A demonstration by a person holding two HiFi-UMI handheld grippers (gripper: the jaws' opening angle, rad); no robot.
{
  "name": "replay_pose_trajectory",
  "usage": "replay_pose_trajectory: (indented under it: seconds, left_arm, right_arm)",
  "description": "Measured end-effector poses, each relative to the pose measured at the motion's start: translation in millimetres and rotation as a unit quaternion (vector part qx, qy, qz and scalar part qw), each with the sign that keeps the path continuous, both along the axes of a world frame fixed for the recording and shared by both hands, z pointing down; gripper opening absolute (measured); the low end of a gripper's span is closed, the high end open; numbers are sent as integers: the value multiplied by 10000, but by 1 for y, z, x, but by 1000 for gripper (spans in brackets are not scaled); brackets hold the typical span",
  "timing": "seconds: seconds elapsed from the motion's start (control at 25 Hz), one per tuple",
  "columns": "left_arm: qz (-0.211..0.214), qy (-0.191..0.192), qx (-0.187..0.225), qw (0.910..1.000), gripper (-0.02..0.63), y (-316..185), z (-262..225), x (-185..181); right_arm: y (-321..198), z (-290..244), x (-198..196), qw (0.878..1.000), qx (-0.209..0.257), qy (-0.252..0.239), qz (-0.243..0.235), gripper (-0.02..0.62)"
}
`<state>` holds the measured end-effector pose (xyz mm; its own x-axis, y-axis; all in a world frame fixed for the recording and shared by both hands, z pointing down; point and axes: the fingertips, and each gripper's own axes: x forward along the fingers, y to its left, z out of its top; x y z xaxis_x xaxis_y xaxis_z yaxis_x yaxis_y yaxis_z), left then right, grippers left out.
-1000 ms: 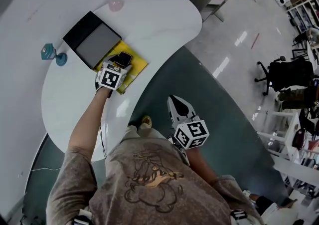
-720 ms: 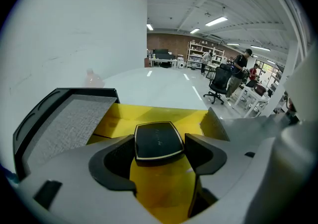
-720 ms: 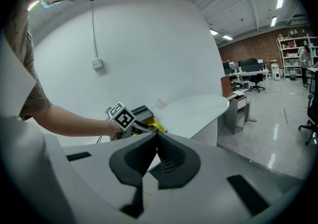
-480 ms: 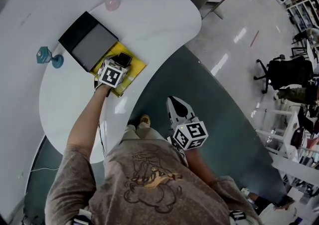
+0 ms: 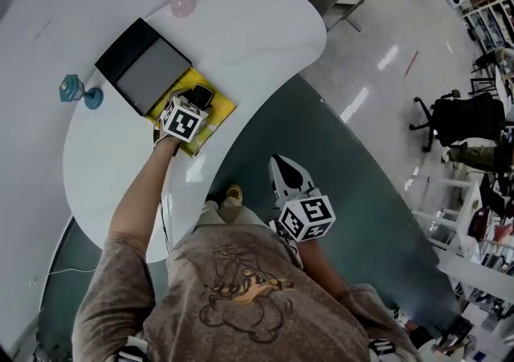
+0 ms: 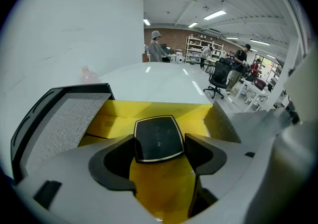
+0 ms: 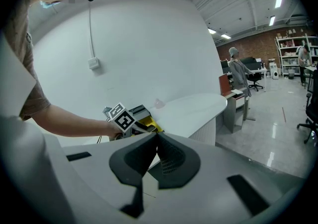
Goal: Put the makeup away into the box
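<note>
the step in hand looks like the placing itself; the left gripper has its jaws closed wide on a flat black makeup compact with a thin gold rim, pressing its two sides, and holds it inside the open yellow-lined box on the white curved table; whether the compact already rests on the yellow floor i cannot tell; the right gripper hangs off the table's edge over the floor, jaws together and empty; the next move, as i judge it, calls for settling the compact flat on the box floor, spreading the jaws and drawing back without dragging it; counted: one compact, one box, one black-framed grey-lined lid lying open beside it, two grippers; also one small pink round thing and one small teal thing, both well apart from the box
</note>
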<state>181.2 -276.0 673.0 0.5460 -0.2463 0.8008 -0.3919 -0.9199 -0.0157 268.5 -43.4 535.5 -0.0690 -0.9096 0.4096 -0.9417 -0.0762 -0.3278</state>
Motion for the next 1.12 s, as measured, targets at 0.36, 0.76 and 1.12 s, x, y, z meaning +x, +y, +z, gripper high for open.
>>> replay_pose_trajectory:
  seconds: [0.36,0.76,1.12]
  left_arm:
    - [-202,256,-12,9995,336,1,-13,0]
    - [-429,776,99,9960,336,8,-68,-10]
    - [-568,1520,338,9862,336,33,-136,-53]
  right_arm:
    - [2,-3,1,10000,38,7,-3,4]
    - [1,-16,-7,9997,200,44,-139,3]
    - [-11,-24,-32,9986,395,139,-333,3]
